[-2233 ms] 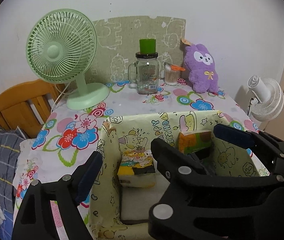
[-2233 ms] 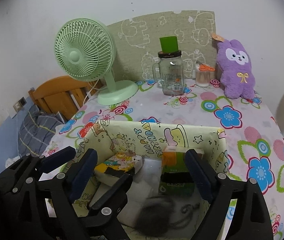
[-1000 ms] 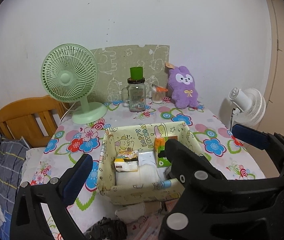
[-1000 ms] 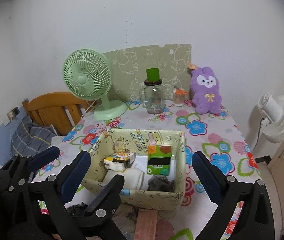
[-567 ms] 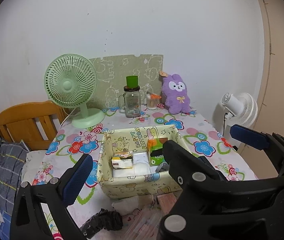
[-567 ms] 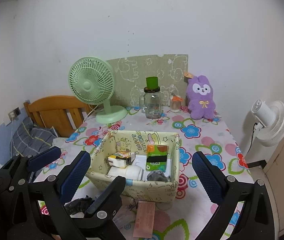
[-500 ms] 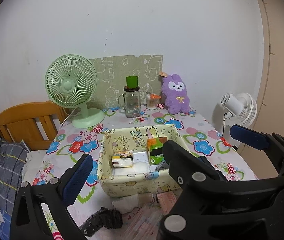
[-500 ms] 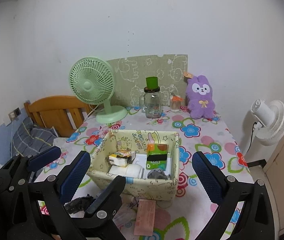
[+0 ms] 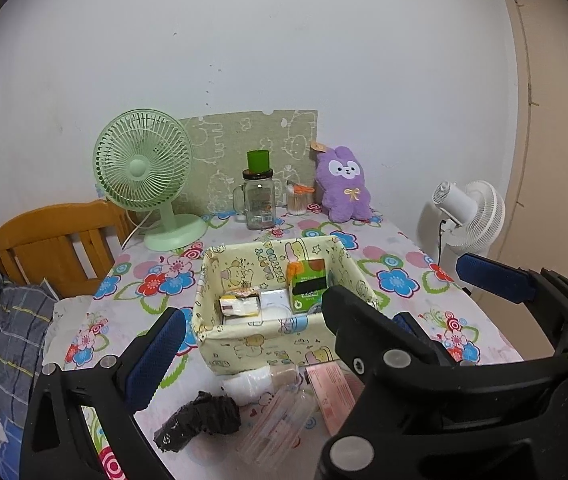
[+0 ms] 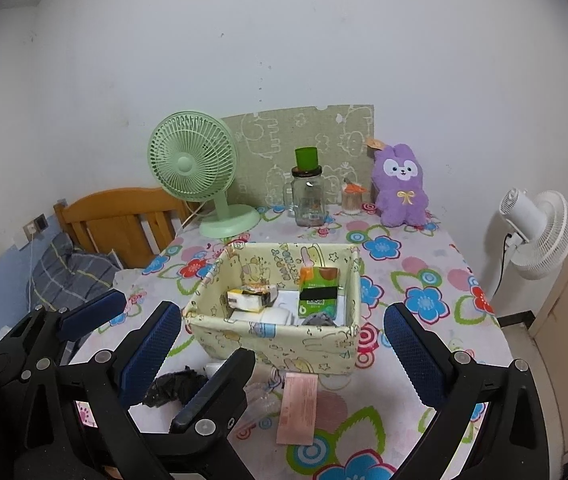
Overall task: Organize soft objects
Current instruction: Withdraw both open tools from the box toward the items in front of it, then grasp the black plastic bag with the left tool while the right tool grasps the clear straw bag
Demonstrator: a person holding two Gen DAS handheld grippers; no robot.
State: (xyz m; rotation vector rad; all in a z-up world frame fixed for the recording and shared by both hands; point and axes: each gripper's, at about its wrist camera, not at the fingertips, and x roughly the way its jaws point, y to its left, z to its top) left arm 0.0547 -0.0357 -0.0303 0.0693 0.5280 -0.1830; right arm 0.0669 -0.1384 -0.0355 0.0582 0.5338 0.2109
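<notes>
A pale yellow cartoon-print fabric box (image 9: 267, 344) (image 10: 275, 340) stands mid-table. In it are a green tissue pack (image 10: 318, 290), a yellow-white pack (image 10: 249, 299) and a grey soft item (image 10: 318, 320). In front of the box lie a crumpled black cloth (image 9: 199, 420) (image 10: 167, 390), a white roll (image 9: 245, 386), a clear plastic piece (image 9: 279, 424) and a pink packet (image 10: 298, 408). My left gripper (image 9: 332, 312) is open and empty, pulled back above the table's front. My right gripper (image 10: 279, 340) is open and empty, beside it.
At the table's back stand a green desk fan (image 10: 199, 176), a glass jar with a green cup (image 10: 308, 196), a small cup of sticks (image 10: 352, 200) and a purple plush rabbit (image 10: 400, 186). A wooden headboard (image 10: 119, 220) is at the left, a white fan (image 10: 536, 236) at the right.
Both grippers have drawn back and up from inside the box. The whole box and the items in front of it have come into view. Both stay open and empty.
</notes>
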